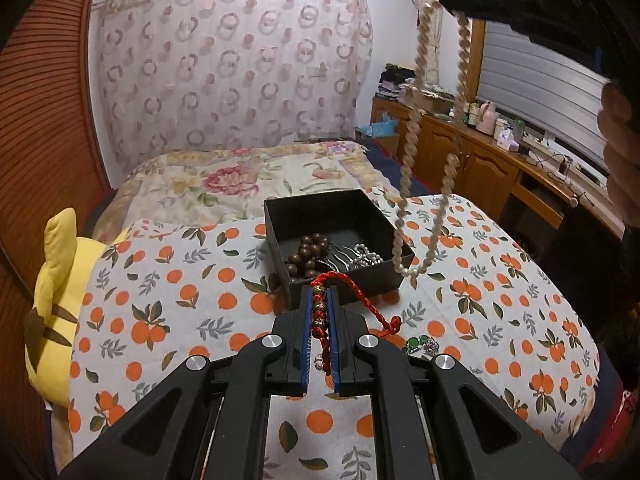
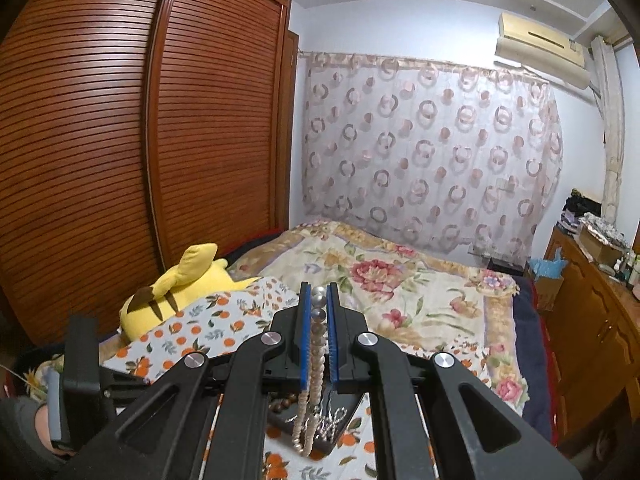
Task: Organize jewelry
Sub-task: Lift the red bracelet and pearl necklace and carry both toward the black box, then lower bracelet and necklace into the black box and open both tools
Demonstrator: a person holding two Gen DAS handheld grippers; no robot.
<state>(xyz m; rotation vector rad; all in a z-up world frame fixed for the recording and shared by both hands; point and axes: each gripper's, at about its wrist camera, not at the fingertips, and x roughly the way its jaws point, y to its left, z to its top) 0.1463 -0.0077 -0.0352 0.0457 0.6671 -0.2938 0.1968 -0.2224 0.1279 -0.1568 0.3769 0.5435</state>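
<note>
Above the black box [image 1: 340, 236] on the orange-print cloth [image 1: 500, 300], the right gripper [image 2: 319, 312] pinches a pearl necklace [image 1: 416, 152] that dangles limp beside the box's right wall. It looks light, slippery, prone to swing. The left gripper [image 1: 320, 320] clamps a red cord bracelet [image 1: 324, 308], soft and floppy; grip it mid-strand.

A bed [image 1: 132, 272] carries everything — its near part is spread with an orange-print cloth [image 1: 500, 288], and a floral quilt [image 1: 248, 184] lies beyond. Ahead of the left tool an open black box [image 1: 360, 276] sits on the cloth; a green-stoned piece [image 1: 420, 346] lies just right of the tool, and a yellow plush toy [image 1: 52, 304] far left.
</note>
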